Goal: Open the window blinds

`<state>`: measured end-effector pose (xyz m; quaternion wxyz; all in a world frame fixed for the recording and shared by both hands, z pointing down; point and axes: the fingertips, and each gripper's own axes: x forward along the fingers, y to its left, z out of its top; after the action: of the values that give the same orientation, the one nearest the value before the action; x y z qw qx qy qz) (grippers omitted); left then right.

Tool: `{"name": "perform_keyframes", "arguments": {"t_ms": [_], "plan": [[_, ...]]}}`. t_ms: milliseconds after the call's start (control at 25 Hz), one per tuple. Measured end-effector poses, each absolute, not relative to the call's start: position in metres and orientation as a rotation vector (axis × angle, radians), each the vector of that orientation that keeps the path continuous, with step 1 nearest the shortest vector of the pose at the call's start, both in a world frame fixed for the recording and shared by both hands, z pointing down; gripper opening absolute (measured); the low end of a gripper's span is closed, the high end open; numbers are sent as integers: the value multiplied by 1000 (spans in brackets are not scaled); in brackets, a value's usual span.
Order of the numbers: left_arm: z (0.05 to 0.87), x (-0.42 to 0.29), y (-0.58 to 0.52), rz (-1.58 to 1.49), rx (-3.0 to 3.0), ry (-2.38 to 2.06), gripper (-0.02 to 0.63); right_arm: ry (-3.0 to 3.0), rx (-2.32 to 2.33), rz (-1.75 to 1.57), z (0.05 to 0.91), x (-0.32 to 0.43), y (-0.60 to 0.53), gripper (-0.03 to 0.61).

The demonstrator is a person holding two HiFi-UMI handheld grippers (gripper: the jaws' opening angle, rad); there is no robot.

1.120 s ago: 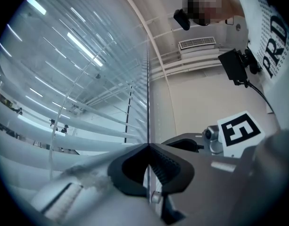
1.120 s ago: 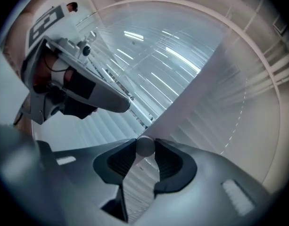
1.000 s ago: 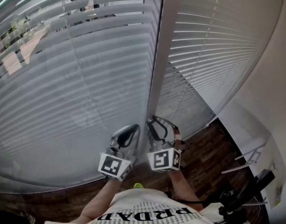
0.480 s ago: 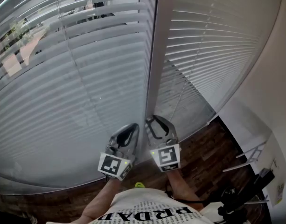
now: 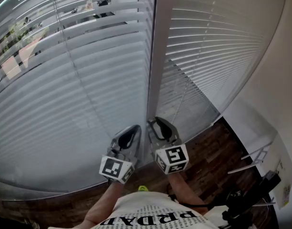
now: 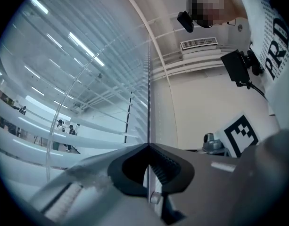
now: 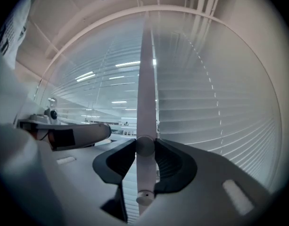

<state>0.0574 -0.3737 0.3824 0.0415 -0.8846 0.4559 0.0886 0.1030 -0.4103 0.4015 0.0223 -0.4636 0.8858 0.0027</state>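
Two panels of white slatted blinds cover the window, a left panel (image 5: 65, 89) and a right panel (image 5: 217, 56), with a white upright frame (image 5: 160, 42) between them. The left panel's upper slats are tilted enough to show the street outside. My right gripper (image 5: 151, 123) (image 7: 145, 146) points level at the foot of the frame. It is shut on the white tilt wand (image 7: 145, 79), which runs straight up from its jaws. My left gripper (image 5: 135, 128) (image 6: 148, 146) is close beside it, its tips together at the left panel's edge. I cannot tell whether anything thin is between them.
A white wall (image 5: 279, 80) closes the right side. Below it on the dark wood floor (image 5: 217, 156) are a white wire rack (image 5: 255, 161) and a black stand (image 5: 250, 204). The person's white shirt (image 5: 155, 216) fills the bottom edge.
The right gripper has rolled about its own axis with the wand in its jaws; its marker cube now shows a different face. The left gripper has kept still.
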Motion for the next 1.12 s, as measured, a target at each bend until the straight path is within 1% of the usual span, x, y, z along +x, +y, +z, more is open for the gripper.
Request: {"name": "perform_keyframes", "arguments": {"t_ms": [200, 520, 720, 800, 880, 1120], "plan": [[383, 58, -375, 276, -2714, 1397, 5, 2692, -1393, -111, 400, 104, -412, 130], [383, 58, -376, 285, -2724, 1398, 5, 2681, -1389, -149, 401, 105, -413, 130], [382, 58, -377, 300, -2730, 1401, 6, 2739, -1374, -108, 401, 104, -413, 133], [383, 58, -377, 302, -2736, 1397, 6, 2838, -1409, 35, 403, 104, -409, 132], [382, 58, -377, 303, -2741, 1392, 6, 2956, -1480, 307, 404, 103, -405, 133], [382, 58, -378, 311, -2751, 1388, 5, 3027, -1653, 1393, 405, 95, -400, 141]]}}
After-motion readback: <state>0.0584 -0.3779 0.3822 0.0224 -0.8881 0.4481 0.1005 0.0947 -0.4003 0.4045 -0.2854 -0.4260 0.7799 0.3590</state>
